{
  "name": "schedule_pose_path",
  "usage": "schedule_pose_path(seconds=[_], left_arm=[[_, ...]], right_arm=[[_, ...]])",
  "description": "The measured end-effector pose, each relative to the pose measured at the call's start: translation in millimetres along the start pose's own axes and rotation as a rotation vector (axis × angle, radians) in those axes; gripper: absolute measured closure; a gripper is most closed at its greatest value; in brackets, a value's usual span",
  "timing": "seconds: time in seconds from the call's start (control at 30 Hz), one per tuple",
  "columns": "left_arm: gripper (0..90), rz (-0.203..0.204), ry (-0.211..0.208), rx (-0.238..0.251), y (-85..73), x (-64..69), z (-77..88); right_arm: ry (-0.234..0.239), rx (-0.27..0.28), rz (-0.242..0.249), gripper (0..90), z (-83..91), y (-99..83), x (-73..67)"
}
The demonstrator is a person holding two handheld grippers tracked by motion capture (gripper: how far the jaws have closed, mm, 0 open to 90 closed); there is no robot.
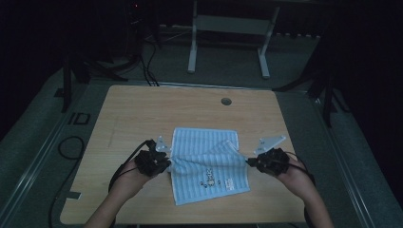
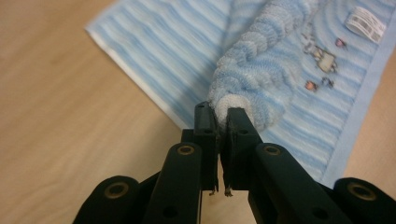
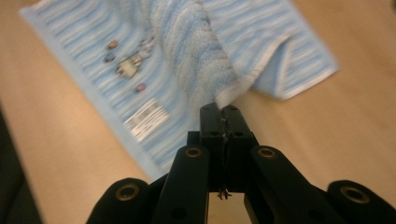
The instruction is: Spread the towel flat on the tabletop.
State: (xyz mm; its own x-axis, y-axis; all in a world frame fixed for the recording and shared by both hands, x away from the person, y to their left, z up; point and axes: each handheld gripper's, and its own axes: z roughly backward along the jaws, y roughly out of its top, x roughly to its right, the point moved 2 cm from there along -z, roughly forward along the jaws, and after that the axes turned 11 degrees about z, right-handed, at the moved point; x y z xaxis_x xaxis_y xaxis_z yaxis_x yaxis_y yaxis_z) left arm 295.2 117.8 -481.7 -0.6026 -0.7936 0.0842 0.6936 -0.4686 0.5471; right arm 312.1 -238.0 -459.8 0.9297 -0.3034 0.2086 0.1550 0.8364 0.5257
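A light blue striped towel (image 1: 205,161) with a small picture and a white label lies partly lifted on the wooden table (image 1: 142,109). My left gripper (image 1: 167,163) is shut on the towel's left edge; in the left gripper view the bunched towel (image 2: 261,65) sits pinched between the black jaws of my left gripper (image 2: 223,114). My right gripper (image 1: 249,162) is shut on the towel's right edge; in the right gripper view the cloth (image 3: 196,60) rises from the closed tips of my right gripper (image 3: 219,111). A raised fold runs between the two grippers above the flat part.
A round cable hole (image 1: 226,101) sits near the table's far edge. A white desk frame (image 1: 228,42) stands on the floor beyond the table. Dark stands and cables (image 1: 71,147) flank the table on both sides. The room is dim.
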Motion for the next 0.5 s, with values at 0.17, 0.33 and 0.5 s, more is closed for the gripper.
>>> schedule_pose_path(seconds=[0.17, 0.33, 0.5], left_arm=[[85.0, 0.013, -0.040, -0.065, -12.2, -4.3, -19.2], [85.0, 0.018, -0.034, -0.103, -15.2, -9.2, -40.8], [84.9, 0.030, -0.037, -0.144, -12.8, -17.0, -60.6]], right_arm=[[0.046, -0.009, -0.047, 88.9, -18.1, -21.3, -16.9], [0.075, -0.062, -0.072, 88.9, -47.1, -30.5, -18.2], [0.105, -0.101, -0.091, 88.9, -70.1, -33.3, -13.6]])
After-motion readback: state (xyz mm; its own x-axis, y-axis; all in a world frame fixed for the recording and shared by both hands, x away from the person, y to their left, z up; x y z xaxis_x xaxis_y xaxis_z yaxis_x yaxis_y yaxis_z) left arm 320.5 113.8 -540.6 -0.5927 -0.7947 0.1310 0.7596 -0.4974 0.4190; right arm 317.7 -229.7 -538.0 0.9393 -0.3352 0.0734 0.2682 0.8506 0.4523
